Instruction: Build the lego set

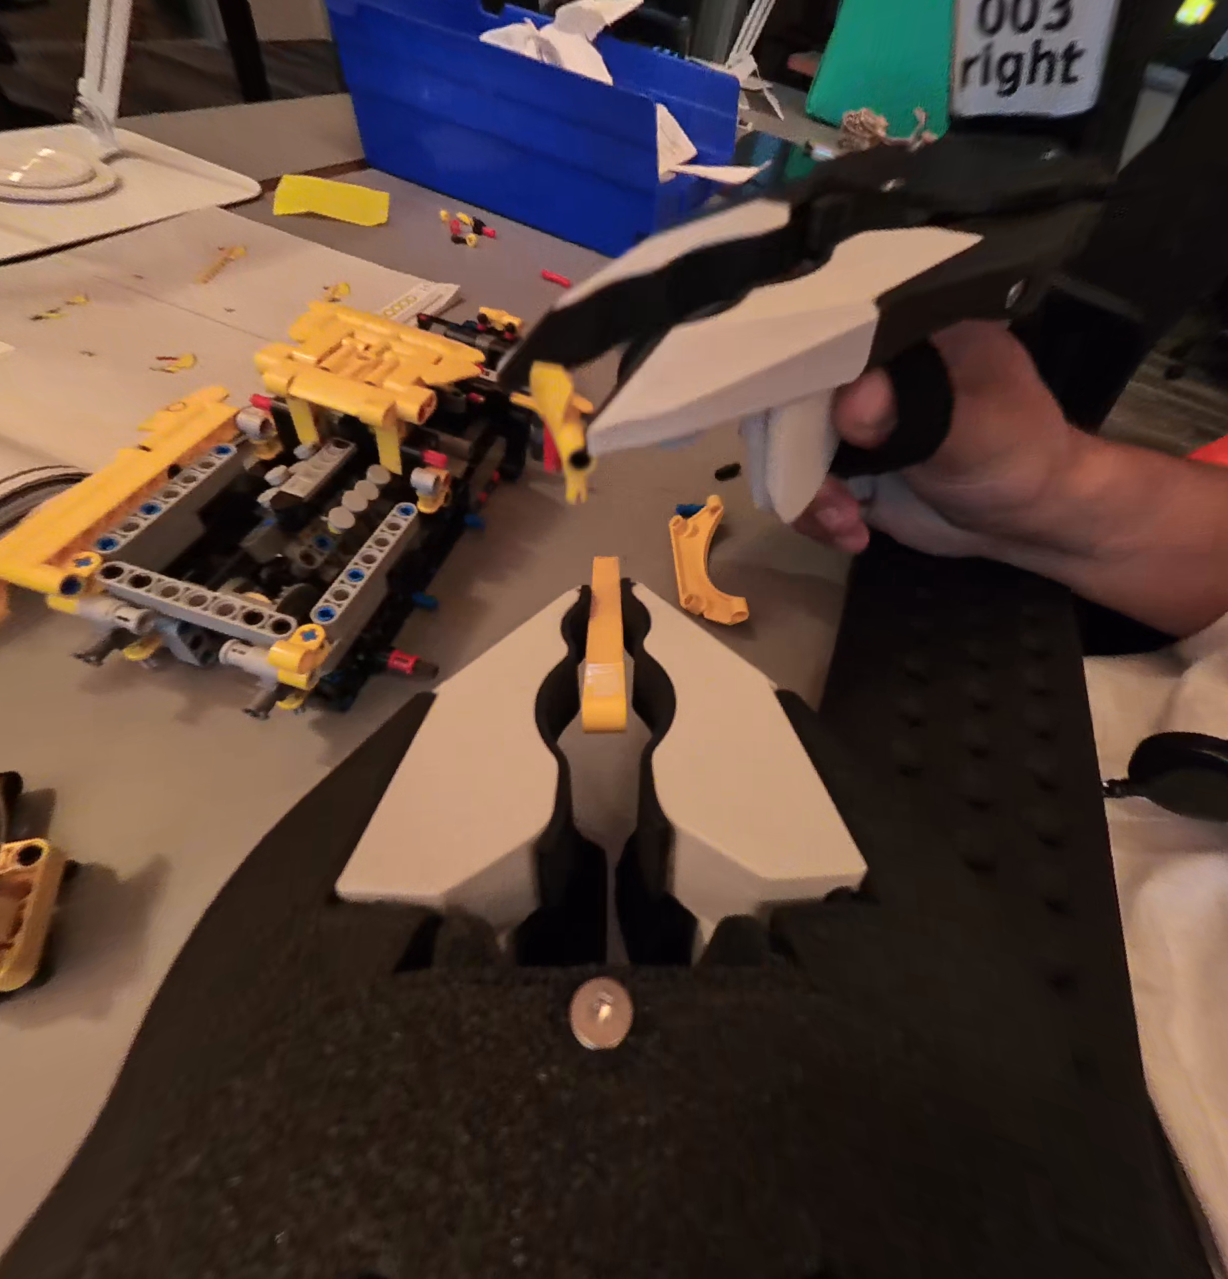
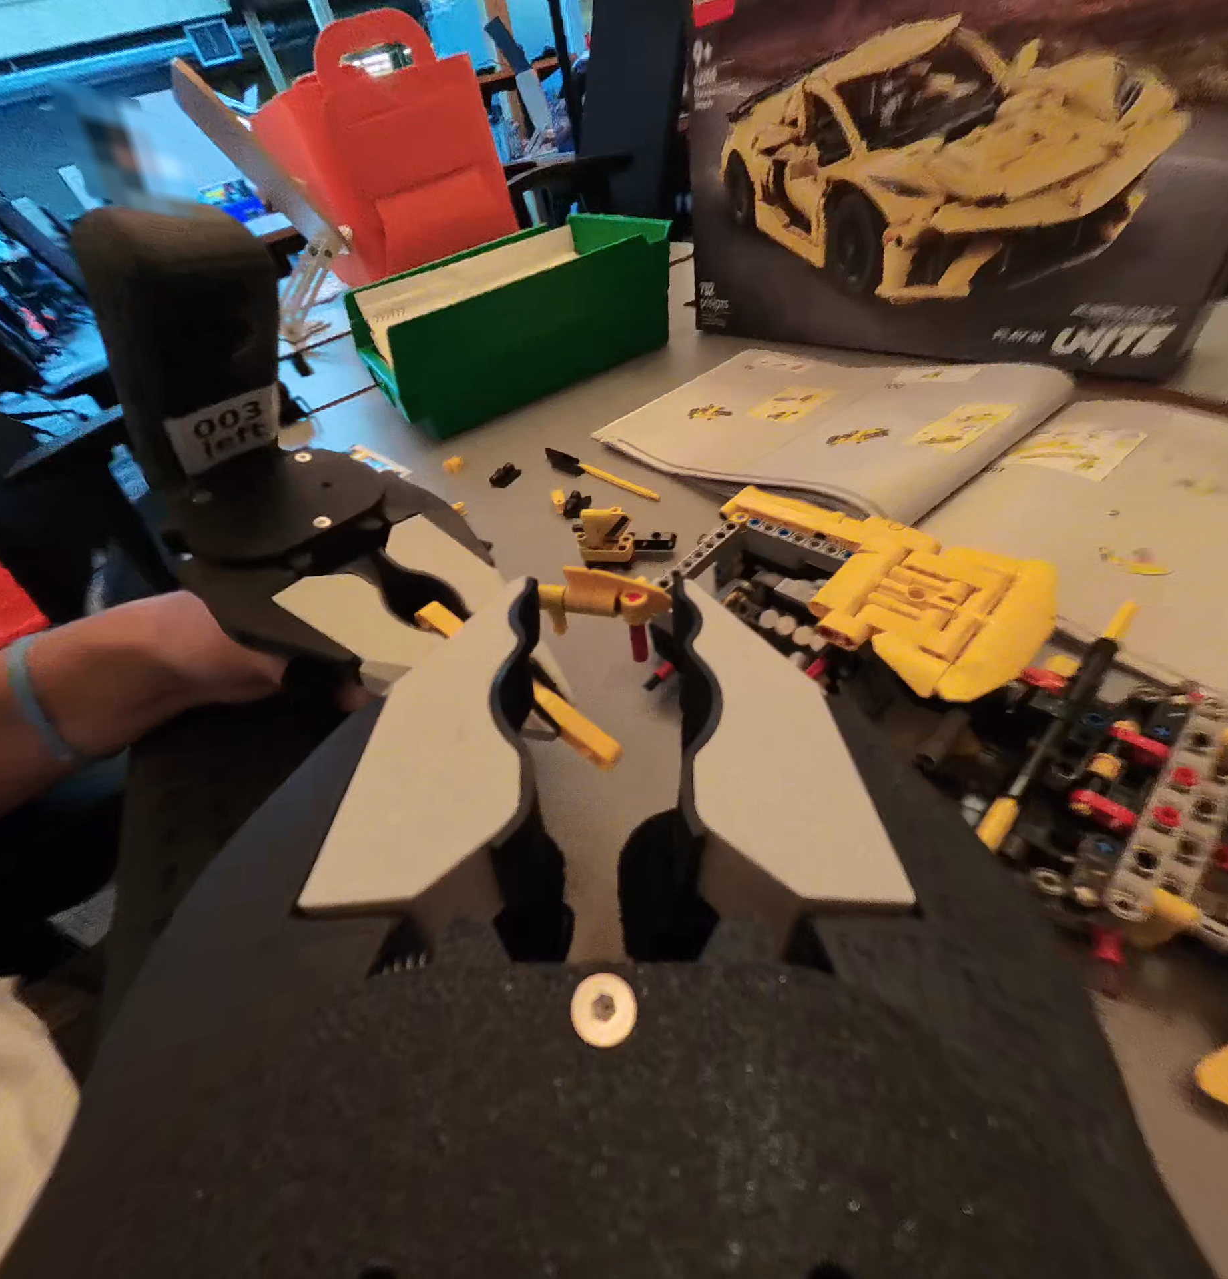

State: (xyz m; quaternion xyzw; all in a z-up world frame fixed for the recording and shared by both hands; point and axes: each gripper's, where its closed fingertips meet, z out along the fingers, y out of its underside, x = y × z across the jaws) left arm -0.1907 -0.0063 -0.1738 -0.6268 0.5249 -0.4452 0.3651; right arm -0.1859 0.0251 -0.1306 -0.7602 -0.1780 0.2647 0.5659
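The half-built yellow and black lego car (image 1: pixel 251 498) lies on the grey table; it also shows in the right wrist view (image 2: pixel 929 609). My left gripper (image 1: pixel 606 592) is shut on a long yellow beam (image 1: pixel 603 664), held above the table just right of the car. My right gripper (image 2: pixel 604 596) is shut on a small yellow piece with a red pin (image 2: pixel 601 599), held over the car's near end. In the left wrist view the right gripper (image 1: pixel 556 401) hangs above and beyond the left one. The beam's free end shows in the right wrist view (image 2: pixel 583 737).
A curved yellow panel (image 1: pixel 701 567) lies by the left gripper. A yellow sub-assembly (image 1: pixel 9 900) sits at the left edge. A blue bin (image 1: pixel 528 118), green bin (image 2: pixel 521 332), set box (image 2: pixel 943 194), open instruction booklet (image 2: pixel 839 429) and loose small parts (image 2: pixel 604 533) surround the car. Some 5 cm of space lies between my two pairs of fingers.
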